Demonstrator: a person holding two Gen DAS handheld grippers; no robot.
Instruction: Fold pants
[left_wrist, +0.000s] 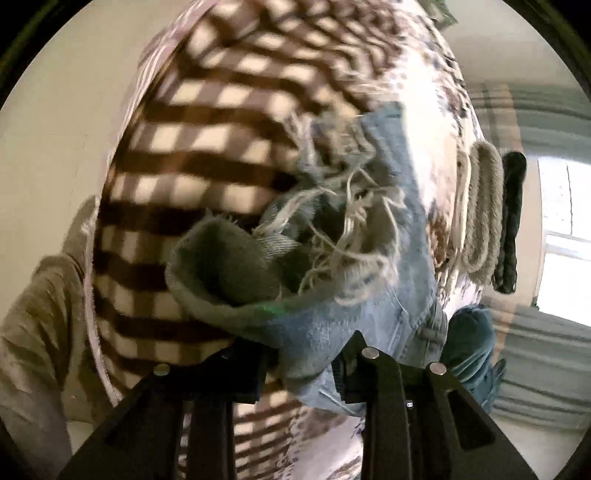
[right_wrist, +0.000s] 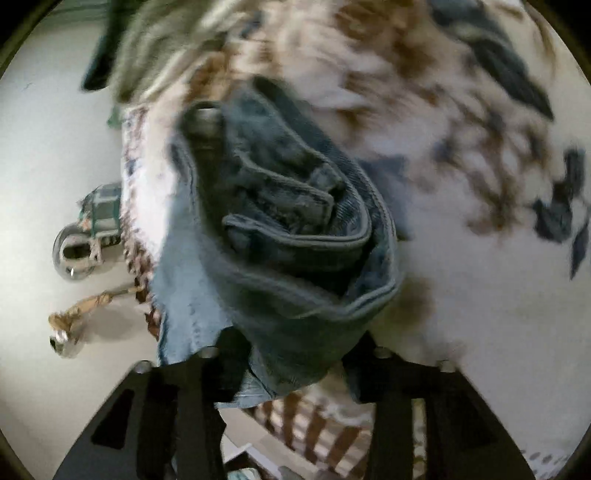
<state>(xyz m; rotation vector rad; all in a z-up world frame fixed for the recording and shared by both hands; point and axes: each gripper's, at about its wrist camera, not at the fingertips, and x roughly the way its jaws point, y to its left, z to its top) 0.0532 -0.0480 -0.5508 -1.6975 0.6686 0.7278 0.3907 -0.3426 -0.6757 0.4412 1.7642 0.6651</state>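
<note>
Hanging above the bedspread (left_wrist: 177, 155), the jeans (left_wrist: 369, 229) are clamped at a frayed edge by the left gripper (left_wrist: 301, 363) and at a bunched edge by the right gripper (right_wrist: 291, 363); the far surroundings are blurred.

You get daylight from the window (left_wrist: 565, 236) at the right edge of the left wrist view; it is blown out to white. Hard striped shadows fall in a grid across the bedspread (left_wrist: 177, 177), sharp near the centre, smeared toward the top. Your left view shows motion blur on the frayed jeans (left_wrist: 354, 229). Your right wrist view is dimmer and blurrier: the bedspread pattern (right_wrist: 461, 122) streaks, while the denim folds (right_wrist: 288, 206) stay moderately sharp. Fisheye bending curves everything at the rims, and dark vignette fills all corners.
</note>
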